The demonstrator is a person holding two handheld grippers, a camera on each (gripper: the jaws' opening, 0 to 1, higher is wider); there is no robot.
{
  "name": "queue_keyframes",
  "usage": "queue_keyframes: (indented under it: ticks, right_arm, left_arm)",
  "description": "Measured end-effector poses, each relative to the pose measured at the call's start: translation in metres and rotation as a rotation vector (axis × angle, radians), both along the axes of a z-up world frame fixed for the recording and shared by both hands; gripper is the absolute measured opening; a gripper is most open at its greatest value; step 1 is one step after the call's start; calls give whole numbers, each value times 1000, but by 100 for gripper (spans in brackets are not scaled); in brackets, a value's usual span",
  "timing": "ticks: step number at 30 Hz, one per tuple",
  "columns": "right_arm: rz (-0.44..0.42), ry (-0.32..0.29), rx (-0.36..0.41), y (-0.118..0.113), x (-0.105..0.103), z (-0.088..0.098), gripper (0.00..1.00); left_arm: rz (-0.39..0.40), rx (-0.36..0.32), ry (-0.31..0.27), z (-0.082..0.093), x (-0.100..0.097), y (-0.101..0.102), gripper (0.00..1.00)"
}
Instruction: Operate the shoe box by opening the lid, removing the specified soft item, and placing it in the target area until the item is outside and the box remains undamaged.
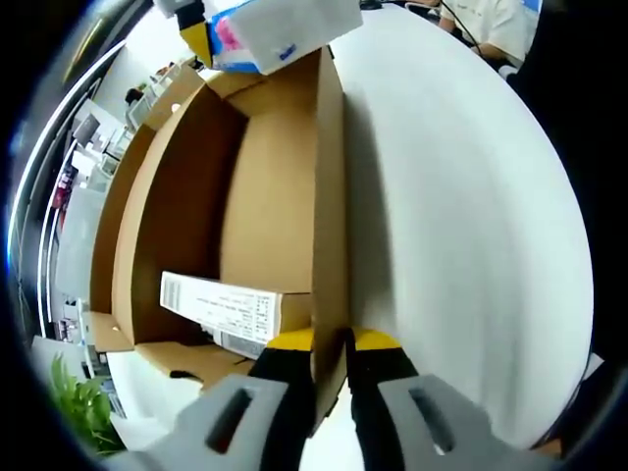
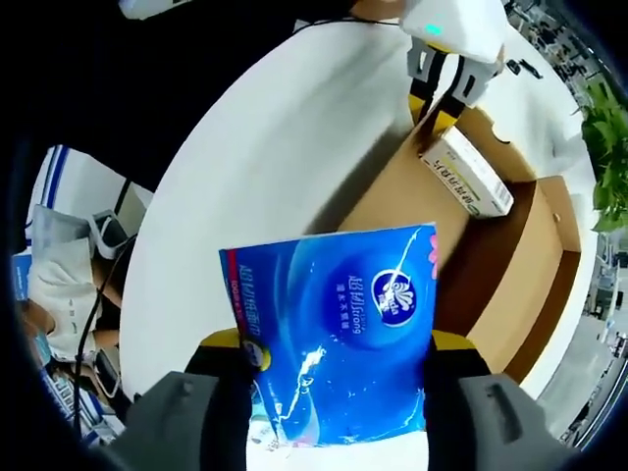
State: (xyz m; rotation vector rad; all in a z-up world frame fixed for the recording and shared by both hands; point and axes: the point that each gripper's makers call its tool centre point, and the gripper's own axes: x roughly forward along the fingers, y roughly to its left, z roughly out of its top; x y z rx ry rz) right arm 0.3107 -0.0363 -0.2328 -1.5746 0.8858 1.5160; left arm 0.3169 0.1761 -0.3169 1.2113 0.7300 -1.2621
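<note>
left jaws: the left gripper (image 1: pixel 331 378) has its yellow-tipped jaws pinched on the near wall of the shoe box (image 1: pixel 330 196), at the bottom centre of the left gripper view.
right jaws: the right gripper (image 2: pixel 339 383) is clamped on the blue tissue pack (image 2: pixel 334 324), low centre of the right gripper view.
soft item: the pack hangs above the open box, clear of its rim as far as the fisheye lets me judge.
box contents: a small white carton (image 1: pixel 231 306) lies inside, against one wall.
step: item lifted out; placing is not yet done.
next move: carry the pack sideways to bare white surface (image 1: pixel 461 196), lower it, release; keep the box steady.
</note>
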Motion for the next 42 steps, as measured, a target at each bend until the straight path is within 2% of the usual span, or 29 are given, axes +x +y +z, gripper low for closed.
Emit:
queue_keyframes:
  ticks: [11, 18, 27, 30, 37, 42]
  right_arm:
    - [-63, -47, 14, -12, -7, 13, 70]
    - [-129, -61, 23, -30, -21, 19, 70]
    - [-253, -94, 30, -67, -43, 26, 70]
    - [-299, -97, 36, -78, -51, 23, 70]
    - [-399, -106, -3, -124, -74, 12, 70]
    - [-446, -110, -4, -145, -83, 4, 70]
  left_arm:
    - [0, 0, 0, 0, 0, 0, 11]
    - [-1, 0, 0, 0, -1, 0, 11]
    - [1, 0, -3, 0, -1, 1, 11]
    - [1, -1, -2, 0, -1, 1, 11]
    - [2, -1, -1, -1, -2, 3, 11]
    - [2, -1, -2, -1, -2, 3, 11]
